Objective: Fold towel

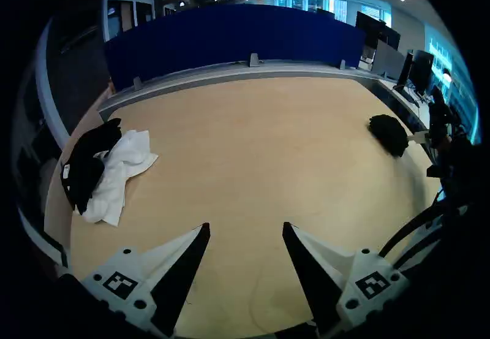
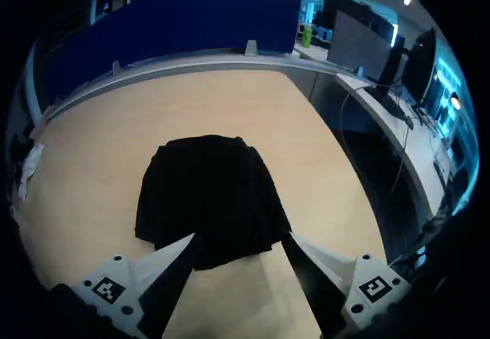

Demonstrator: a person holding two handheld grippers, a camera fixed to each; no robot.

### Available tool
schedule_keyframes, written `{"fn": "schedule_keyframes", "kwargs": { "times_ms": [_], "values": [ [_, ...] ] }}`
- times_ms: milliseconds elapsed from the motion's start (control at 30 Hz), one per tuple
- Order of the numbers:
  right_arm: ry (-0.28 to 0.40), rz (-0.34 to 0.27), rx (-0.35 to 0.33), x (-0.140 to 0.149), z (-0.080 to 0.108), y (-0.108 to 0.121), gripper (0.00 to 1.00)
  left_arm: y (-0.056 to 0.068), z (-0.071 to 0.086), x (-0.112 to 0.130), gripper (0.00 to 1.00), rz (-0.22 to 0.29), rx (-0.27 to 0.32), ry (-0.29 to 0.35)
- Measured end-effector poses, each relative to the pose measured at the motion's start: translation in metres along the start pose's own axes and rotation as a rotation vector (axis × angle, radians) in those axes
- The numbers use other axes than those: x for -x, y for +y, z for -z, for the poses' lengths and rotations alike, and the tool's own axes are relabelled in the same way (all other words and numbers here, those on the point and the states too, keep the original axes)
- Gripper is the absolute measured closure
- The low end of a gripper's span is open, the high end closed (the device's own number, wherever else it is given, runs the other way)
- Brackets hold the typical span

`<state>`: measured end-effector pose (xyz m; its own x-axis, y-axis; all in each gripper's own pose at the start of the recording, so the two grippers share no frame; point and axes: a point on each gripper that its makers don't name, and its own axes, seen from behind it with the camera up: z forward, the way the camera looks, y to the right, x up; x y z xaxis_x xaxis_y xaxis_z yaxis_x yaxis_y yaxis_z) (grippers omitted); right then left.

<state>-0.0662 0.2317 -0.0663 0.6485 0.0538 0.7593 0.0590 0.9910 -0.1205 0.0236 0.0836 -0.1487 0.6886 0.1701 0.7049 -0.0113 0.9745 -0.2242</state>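
Note:
A black towel lies folded in a rough square on the wooden table. Its near edge sits between the fingers of my right gripper, which stands open just over it. In the left gripper view the same black towel is a small dark bundle at the far right of the table. My left gripper hovers open above bare wood with nothing between its fingers. At the table's left edge a crumpled white towel lies against another black cloth.
A blue partition runs along the table's far edge. Desks with monitors and cables stand to the right, past the table's edge. A person's dark shape is at the right. The white towel peeks in at the far left.

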Motion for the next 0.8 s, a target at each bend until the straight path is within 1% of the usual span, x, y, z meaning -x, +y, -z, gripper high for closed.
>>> {"fn": "schedule_keyframes", "kwargs": {
  "times_ms": [100,200,400,500,600,800],
  "values": [
    [-0.007,0.012,0.013,0.001,0.001,0.004,0.0,0.001,0.001,-0.001,0.12,0.001,0.002,0.003],
    [-0.005,0.008,0.021,0.002,0.003,0.007,0.0,0.001,-0.001,-0.001,0.12,0.004,0.005,0.003],
    [0.025,-0.013,0.02,-0.004,0.013,0.008,0.0,0.002,-0.003,-0.002,0.12,0.001,0.007,0.004],
    [0.033,-0.009,0.022,-0.006,0.017,0.009,0.0,0.002,-0.003,-0.003,0.12,0.002,0.008,0.004],
    [0.036,-0.002,0.021,-0.008,0.019,0.008,0.0,0.001,-0.004,-0.003,0.12,0.005,0.009,0.004],
    [0.052,0.003,-0.008,-0.017,0.015,-0.003,0.0,0.002,-0.005,-0.001,0.12,0.002,0.009,0.002]
  ]
}}
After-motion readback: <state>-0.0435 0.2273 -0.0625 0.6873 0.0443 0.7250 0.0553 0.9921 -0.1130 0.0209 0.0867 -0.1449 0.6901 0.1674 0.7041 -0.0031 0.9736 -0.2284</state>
